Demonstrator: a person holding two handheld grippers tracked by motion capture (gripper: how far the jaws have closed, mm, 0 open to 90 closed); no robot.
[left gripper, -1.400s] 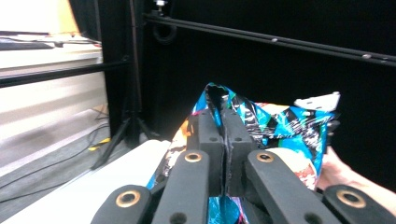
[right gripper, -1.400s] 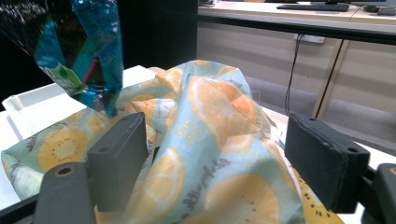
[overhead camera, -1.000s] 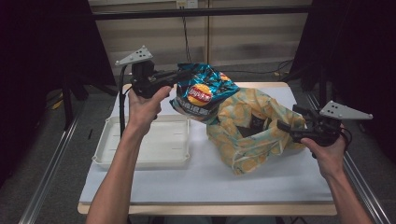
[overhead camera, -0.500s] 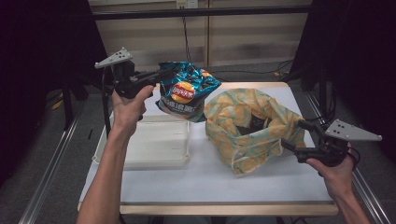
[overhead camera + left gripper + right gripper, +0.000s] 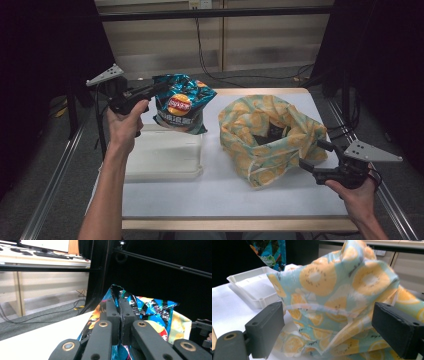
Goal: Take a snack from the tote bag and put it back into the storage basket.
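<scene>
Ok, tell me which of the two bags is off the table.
The blue chip bag: the left tool pinches its top edge and holds it above the white tray. The orange-print cloth bag sits on the table, unheld.

Glossy foil chip bag [image 5: 181,104], cloth bag [image 5: 267,135]

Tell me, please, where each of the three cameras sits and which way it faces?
High view: above the person's side, facing forward and down on the table; both forearms, left gripper and right gripper show.
Left gripper view: on the left gripper, looking along shut jaws pinching the chip bag.
Right gripper view: on the right gripper, looking between open jaws at the cloth bag.
Shared: chip bag, cloth bag, tray.
</scene>
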